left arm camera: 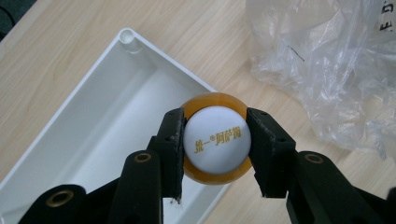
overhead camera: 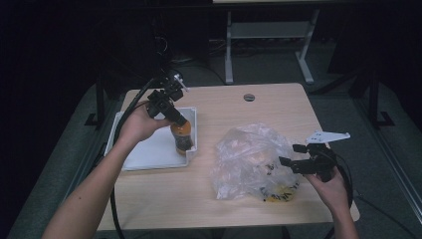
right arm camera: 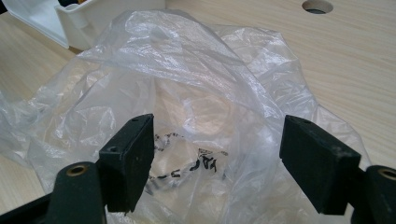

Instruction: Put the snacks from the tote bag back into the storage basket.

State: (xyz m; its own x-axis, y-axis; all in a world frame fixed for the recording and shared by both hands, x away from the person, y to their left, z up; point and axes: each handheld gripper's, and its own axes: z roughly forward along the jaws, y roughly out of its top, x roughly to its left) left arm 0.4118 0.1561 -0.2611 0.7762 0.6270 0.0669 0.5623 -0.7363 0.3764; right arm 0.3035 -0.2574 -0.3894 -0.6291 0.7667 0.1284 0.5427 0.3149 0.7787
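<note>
Nearest the person, the right gripper [overhead camera: 291, 155] sits at the bag's [overhead camera: 251, 159] right edge, jaws spread wide with nothing between them – just pointed at the crinkled plastic. Something yellow shows through at the bag's near side, can't tell what.

Left of the bag, the bottle [overhead camera: 181, 137] stands upright in the tray's [overhead camera: 149, 152] corner closest to the bag, orange liquid, white cap [left arm camera: 217, 138]. The left gripper [left arm camera: 215, 140] comes down on it from straight above, jaws clamped on either side of the cap, about half open because the cap fills them.

So the bottle's long axis runs vertical, right along the gripper's line – my guess is the next move is a straight lift or release, not a sideways drag. Left hand owns it; the right is well apart, beyond the bag.
</note>
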